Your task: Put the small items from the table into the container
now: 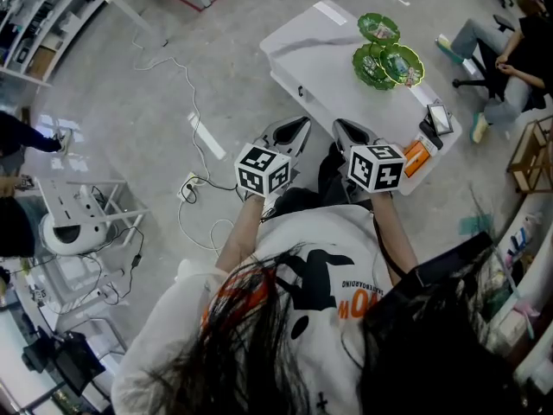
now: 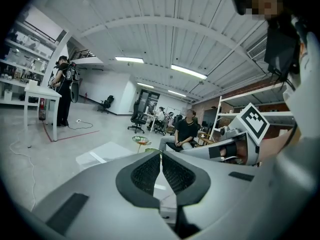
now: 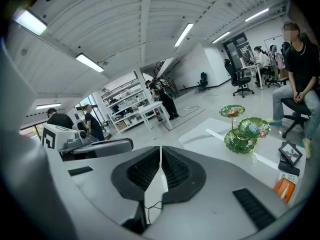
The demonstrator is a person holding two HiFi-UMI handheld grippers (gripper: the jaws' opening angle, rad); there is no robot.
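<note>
Plainly, left claw (image 2: 161,155) and right claw (image 3: 160,151) clench empty. Glossy green scalloped dishes (image 1: 385,57) sit at one o'clock on the white worktop (image 1: 315,59), orange box (image 1: 416,158) near three. The head view hides the dishes' stem; the right gripper view shows it.

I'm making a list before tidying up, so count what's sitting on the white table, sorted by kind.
Green leaf-shaped dishes: 3
Small framed picture: 1
Small black item: 1
Orange item: 1
Total: 6
</note>
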